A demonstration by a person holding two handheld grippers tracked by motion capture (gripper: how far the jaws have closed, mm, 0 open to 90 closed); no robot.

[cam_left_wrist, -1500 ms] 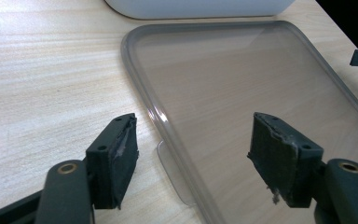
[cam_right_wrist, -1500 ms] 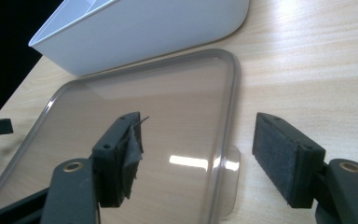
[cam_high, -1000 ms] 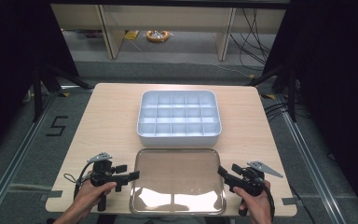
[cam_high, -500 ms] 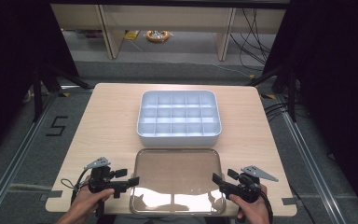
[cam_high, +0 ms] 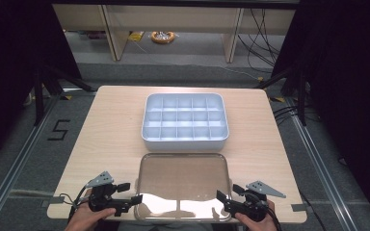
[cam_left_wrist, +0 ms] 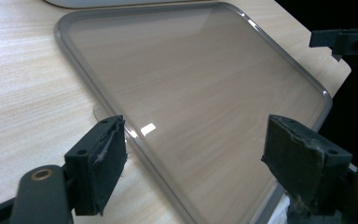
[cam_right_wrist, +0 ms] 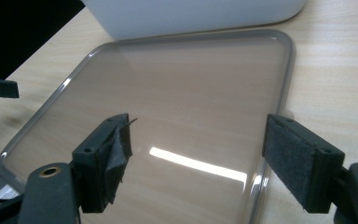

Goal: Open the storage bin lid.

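At the lower left of the high view, the person's left hand (cam_high: 85, 217) comes up from the bottom edge holding the left gripper (cam_high: 130, 193), which lies low over the wooden table (cam_high: 111, 134) and points rightward at the near left corner of the metal tray (cam_high: 183, 185). In the left gripper view its black, worn-padded jaws stand wide apart with nothing between them, one over bare wood and one past the tray's near edge, the rim running under the gap. The tray sits at bottom centre of the high view, a shallow rounded rectangle with a raised lip and a mirror-smooth surface that reflects pale wood grain and a bright streak of light. Just above it, mid-frame, rests a white plastic bin (cam_high: 185, 120) divided into a grid of small compartments, its wall close to the tray's far rim. At the lower right, the right hand (cam_high: 255, 221) holds the right gripper (cam_high: 226, 195) pointing leftward at the tray's near right corner; its foam-faced jaws are likewise spread wide and grip nothing.
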